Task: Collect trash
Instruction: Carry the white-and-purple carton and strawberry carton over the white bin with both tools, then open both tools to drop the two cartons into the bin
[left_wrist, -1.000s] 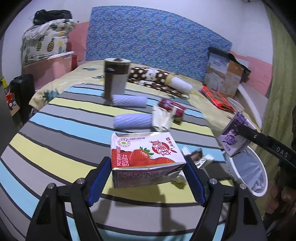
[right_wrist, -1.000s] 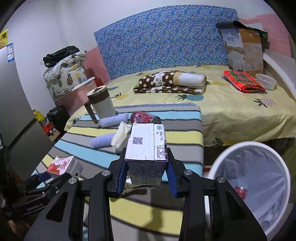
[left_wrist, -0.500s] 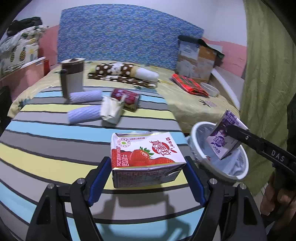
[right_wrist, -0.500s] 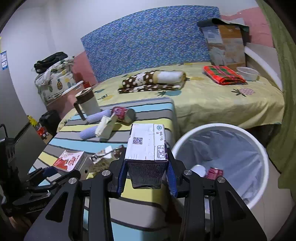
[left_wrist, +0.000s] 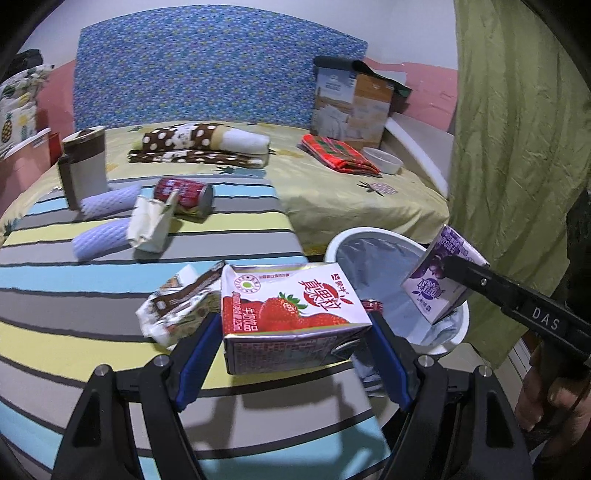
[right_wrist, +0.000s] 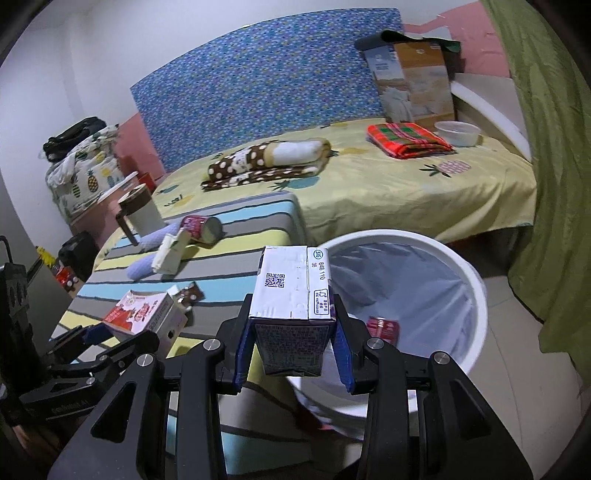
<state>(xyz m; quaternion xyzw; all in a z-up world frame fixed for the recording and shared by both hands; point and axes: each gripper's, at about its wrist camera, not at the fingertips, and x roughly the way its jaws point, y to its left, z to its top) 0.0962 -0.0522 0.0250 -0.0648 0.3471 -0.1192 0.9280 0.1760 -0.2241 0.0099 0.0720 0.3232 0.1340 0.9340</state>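
Right wrist: purple carton (right_wrist: 291, 302) upright (lengthwise vertical)

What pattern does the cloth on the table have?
Stripes of grey, yellow and light blue on the tablecloth, clearest in the left wrist view.

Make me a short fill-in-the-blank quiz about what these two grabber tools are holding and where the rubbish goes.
1. The left gripper is shut on a carton printed with red ____.
2. The right gripper holds a ____ carton by the white bin.
3. Inside the bin lies a red ____.
4. On the striped table, a red can lies on its ____.

Missing words: strawberries; purple; can; side
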